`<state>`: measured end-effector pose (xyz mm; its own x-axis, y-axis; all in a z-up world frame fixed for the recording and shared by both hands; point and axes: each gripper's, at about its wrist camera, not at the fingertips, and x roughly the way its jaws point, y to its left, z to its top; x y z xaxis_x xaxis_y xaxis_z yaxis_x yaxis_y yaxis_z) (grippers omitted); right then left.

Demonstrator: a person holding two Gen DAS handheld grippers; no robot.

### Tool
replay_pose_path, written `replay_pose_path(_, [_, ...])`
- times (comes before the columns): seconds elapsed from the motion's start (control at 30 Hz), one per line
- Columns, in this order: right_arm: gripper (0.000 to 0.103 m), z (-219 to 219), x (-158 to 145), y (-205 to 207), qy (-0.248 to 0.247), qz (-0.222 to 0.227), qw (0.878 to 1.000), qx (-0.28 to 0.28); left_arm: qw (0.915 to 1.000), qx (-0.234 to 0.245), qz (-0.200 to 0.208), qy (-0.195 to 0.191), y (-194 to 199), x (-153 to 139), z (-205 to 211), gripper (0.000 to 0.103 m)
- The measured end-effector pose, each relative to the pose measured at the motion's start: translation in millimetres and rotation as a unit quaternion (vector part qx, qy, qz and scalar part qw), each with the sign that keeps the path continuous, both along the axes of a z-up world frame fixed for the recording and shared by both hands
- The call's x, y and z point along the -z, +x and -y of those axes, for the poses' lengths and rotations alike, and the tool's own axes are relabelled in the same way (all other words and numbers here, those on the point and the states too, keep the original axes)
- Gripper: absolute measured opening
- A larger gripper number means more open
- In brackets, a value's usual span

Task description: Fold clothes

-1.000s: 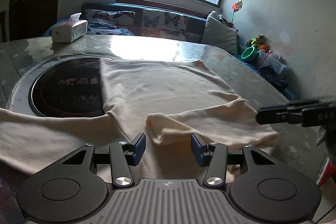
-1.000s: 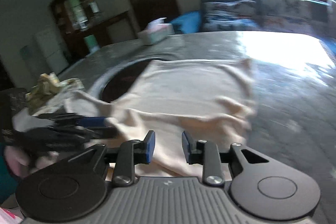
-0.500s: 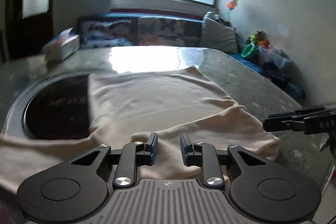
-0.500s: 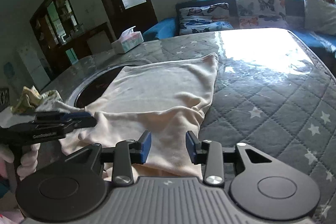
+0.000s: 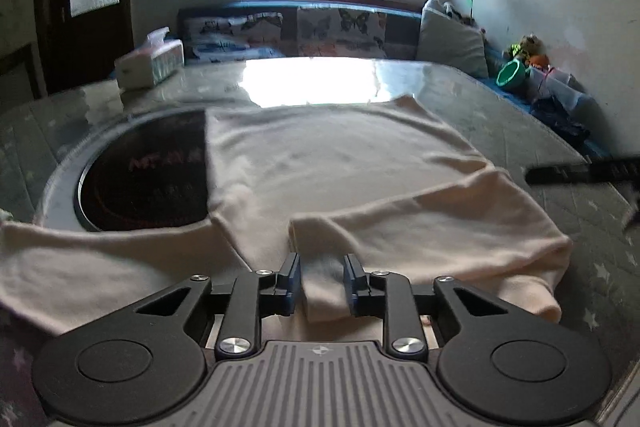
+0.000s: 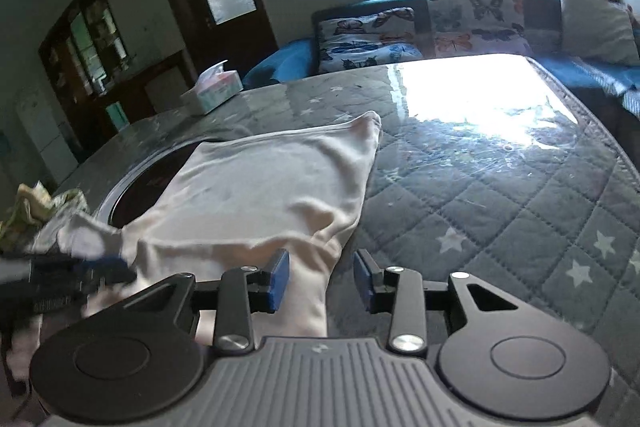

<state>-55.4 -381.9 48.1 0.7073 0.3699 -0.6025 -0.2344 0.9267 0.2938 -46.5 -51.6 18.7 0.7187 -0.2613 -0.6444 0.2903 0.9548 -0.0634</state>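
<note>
A cream garment (image 5: 320, 167) lies spread on the quilted table, one sleeve folded in across its near part. My left gripper (image 5: 322, 283) sits at the near edge with a fold of that cloth filling the gap between its blue pads; its jaws are opening slightly. In the right wrist view the same garment (image 6: 260, 195) reaches down to my right gripper (image 6: 320, 281). That gripper is open: the cloth's edge lies by its left pad and bare table shows by the right one. Each gripper also shows in the other's view, the right gripper (image 5: 580, 173) and the left gripper (image 6: 80, 271).
A round black cooktop (image 5: 148, 183) is set into the table (image 6: 500, 207), partly under the garment. A tissue box (image 5: 150, 61) stands at the far left. Crumpled cloth (image 6: 36, 203) lies at the table's left edge. A sofa with cushions (image 6: 472, 23) runs behind.
My left jaws have narrowed from wide apart to close around the fold of cloth. My right gripper has moved to the garment's right edge with its jaws a little wider.
</note>
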Motion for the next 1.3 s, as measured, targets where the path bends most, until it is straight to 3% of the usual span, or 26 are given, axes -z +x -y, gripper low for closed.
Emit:
replay_pose_path(0.07, [0.034, 1, 2, 11, 0.011, -0.006, 1.0, 0.004, 1.0, 0.003, 0.005, 0.003, 0, 0, 2, 0.024])
replay_pose_path(0.13, [0.03, -1, 6, 21, 0.018, -0.011, 1.0, 0.008, 1.0, 0.003, 0.007, 0.004, 1, 0, 1, 0.011])
replay_pose_path(0.23, [0.025, -4, 14, 37, 0.02, -0.03, 0.999, 0.007, 0.9999, 0.001, 0.015, -0.006, 1, -6, -2, 0.006])
replay_pose_path(0.43, [0.019, -8, 21, 48, -0.014, -0.038, 0.999, 0.005, 0.9977, -0.007, 0.066, -0.015, -8, -28, -9, 0.005])
replay_pose_path(0.7, [0.019, -14, 16, 40, -0.048, -0.008, 0.999, -0.002, 0.9999, -0.002, 0.016, -0.004, 0, -10, -10, 0.01])
replay_pose_path(0.8, [0.019, -13, 3, 28, -0.039, 0.008, 0.999, -0.008, 0.9994, -0.007, 0.031, 0.011, -3, -12, -10, 0.014])
replay_pose_path(0.93, [0.019, -25, -11, -4, -0.047, 0.026, 0.996, -0.066, 0.9986, -0.015, 0.05, 0.002, -7, -20, -15, 0.015])
replay_pose_path(1.1, [0.019, -40, 0, -22, -0.062, 0.012, 0.993, -0.096, 0.9991, 0.02, 0.032, -0.021, -3, -13, -4, 0.015])
replay_pose_path(1.2, [0.02, -43, 10, -24, -0.068, -0.006, 0.993, -0.092, 0.9995, 0.019, 0.013, -0.023, 2, 0, -6, 0.014])
replay_pose_path(1.3, [0.02, -49, 6, -26, -0.083, -0.003, 0.992, -0.097, 0.9993, 0.015, 0.021, -0.026, -4, 1, -12, 0.015])
